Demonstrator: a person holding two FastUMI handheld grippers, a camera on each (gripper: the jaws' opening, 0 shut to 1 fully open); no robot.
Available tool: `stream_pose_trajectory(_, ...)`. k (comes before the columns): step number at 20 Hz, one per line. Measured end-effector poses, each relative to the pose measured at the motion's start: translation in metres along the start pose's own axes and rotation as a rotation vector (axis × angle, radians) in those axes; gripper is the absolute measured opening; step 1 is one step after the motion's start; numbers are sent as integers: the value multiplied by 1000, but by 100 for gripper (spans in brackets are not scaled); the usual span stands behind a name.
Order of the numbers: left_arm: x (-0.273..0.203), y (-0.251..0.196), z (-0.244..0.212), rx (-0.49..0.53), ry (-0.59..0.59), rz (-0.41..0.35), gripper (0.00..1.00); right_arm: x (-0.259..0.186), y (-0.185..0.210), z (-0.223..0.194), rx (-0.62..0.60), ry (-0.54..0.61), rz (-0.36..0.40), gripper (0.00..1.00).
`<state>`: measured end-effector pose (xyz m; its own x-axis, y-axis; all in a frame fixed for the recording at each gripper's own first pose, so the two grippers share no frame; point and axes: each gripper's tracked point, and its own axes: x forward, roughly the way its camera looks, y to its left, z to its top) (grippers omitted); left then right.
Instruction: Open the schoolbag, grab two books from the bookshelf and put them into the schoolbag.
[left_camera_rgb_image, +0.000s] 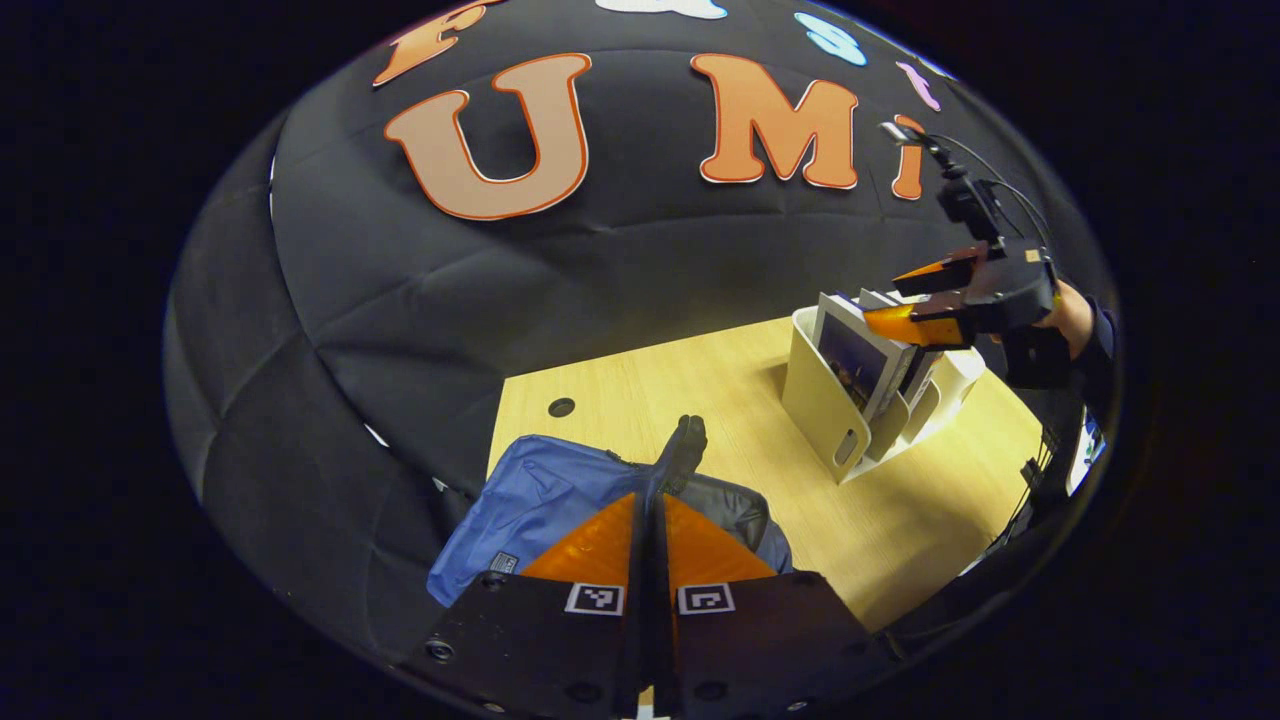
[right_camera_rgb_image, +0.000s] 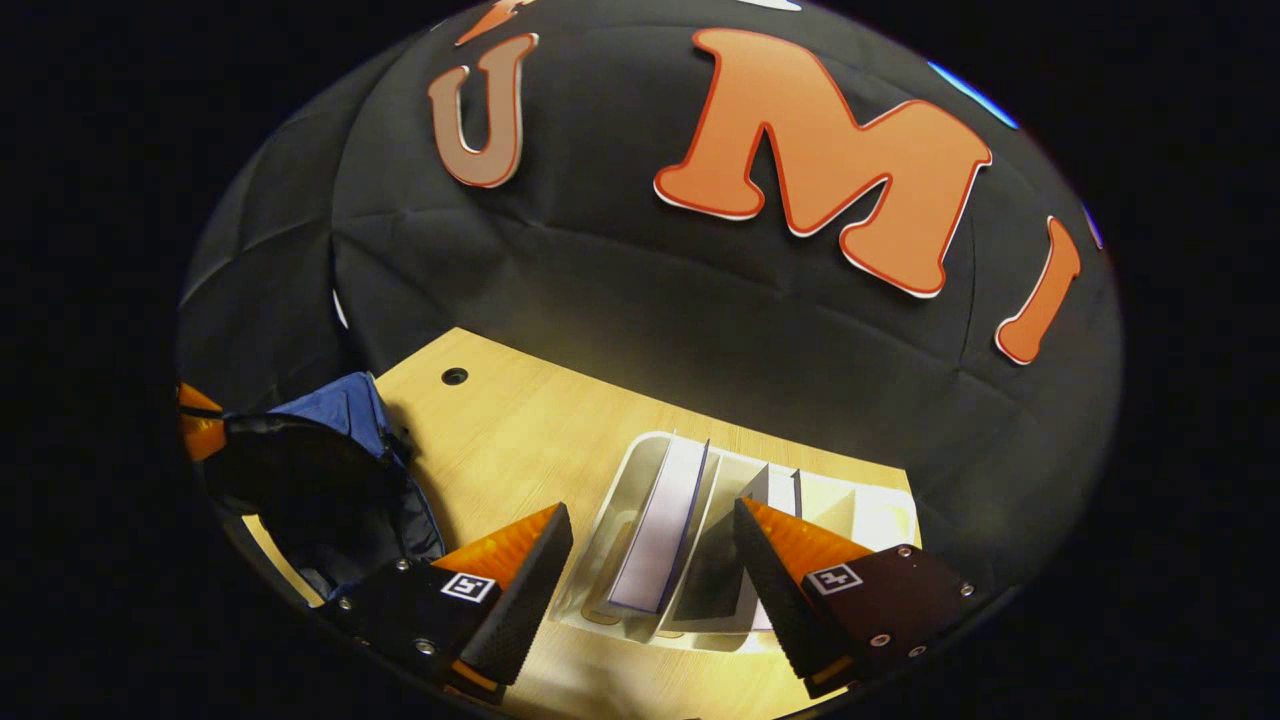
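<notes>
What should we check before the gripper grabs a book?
1. Right gripper open wide enough: ok, its fingers stand apart above the bookshelf.
2. A book between the fingers: ok, the upright book sits in the gap below them.
3. Fingers touching the book: not ok, nothing is gripped yet.
4. Schoolbag held open: ok, the left gripper is shut on the schoolbag's dark strap, lifting it, and the right gripper view shows a dark opening.
5. Opening wide enough for a book: cannot tell.
6. Table path between shelf and bag clear: ok.
</notes>
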<state>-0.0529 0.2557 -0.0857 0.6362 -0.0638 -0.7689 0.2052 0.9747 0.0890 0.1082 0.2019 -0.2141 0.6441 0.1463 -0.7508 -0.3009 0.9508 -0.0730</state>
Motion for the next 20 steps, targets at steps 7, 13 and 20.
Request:
stream_pose_trajectory(7,14,6,-6,-85,-19,-23,5,46,-7,-24,64,172,-20,97)
stream_pose_trajectory(13,20,11,-17,-146,-10,-23,5,61,10,-35,90,259,13,57)
stream_pose_trajectory(20,25,4,-24,-198,-2,-43,5,60,12,-45,95,368,3,38)
